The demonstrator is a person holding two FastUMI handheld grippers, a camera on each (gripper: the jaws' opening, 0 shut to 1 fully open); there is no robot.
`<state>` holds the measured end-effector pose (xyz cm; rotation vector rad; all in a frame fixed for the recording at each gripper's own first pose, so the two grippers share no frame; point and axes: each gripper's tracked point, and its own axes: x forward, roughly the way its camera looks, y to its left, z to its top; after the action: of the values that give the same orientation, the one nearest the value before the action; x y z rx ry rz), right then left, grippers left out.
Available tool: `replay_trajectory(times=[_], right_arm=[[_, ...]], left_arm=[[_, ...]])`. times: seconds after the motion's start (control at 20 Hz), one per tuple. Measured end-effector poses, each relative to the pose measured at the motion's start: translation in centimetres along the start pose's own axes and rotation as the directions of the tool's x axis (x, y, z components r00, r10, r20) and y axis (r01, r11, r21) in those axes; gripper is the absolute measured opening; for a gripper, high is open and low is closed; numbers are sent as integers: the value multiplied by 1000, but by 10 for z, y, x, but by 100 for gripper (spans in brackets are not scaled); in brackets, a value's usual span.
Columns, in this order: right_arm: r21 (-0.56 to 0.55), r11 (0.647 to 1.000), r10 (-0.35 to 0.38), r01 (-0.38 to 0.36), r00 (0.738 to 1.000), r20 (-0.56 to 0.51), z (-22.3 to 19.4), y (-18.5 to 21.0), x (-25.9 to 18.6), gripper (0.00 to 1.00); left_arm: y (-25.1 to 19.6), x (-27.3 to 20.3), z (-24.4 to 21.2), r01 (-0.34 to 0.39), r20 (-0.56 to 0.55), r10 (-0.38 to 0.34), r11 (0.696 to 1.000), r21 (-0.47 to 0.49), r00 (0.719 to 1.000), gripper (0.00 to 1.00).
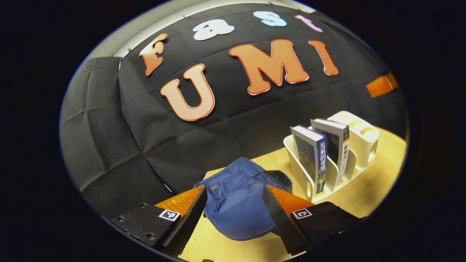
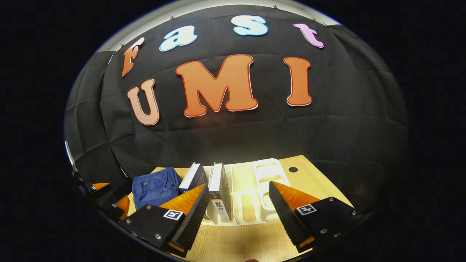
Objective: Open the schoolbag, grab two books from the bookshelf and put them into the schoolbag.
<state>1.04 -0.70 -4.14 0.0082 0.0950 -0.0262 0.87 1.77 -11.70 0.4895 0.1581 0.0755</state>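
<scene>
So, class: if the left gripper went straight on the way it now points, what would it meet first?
Probably the blue schoolbag: it lies on the table between the open left gripper fingers, right ahead. The bookshelf stands off to the side. How far ahead the bag is stays unclear.

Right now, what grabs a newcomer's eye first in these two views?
The blue schoolbag lies on the wooden table, framed between the open fingers of the left tool. Beside it, a white bookshelf holds two books standing upright. In the right gripper view, the right tool is open, in front of that shelf.
</scene>
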Motion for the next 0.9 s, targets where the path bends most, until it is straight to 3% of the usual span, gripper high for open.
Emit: replay_trajectory(times=[0.05, 0.45, 0.65, 0.9], right_arm=[[0, 1000, -1, 1, 1000, -7, -2, 0, 1, 96], [-19, 999, -36, 35, 998, -52, -15, -19, 11, 97], [-30, 998, -54, 52, 995, -78, -19, -32, 17, 97], [-35, 998, -60, 56, 992, -108, -22, -44, 28, 97]], left_arm=[[-11, 2, -9, 13, -13, -13, 999, 29, 1000, 95], [-81, 23, -90, 151, -160, -111, 953, 264, 981, 95], [-101, 37, -123, 190, -242, -98, 899, 394, 965, 96], [-111, 60, -149, 217, -317, -75, 872, 438, 945, 97]])
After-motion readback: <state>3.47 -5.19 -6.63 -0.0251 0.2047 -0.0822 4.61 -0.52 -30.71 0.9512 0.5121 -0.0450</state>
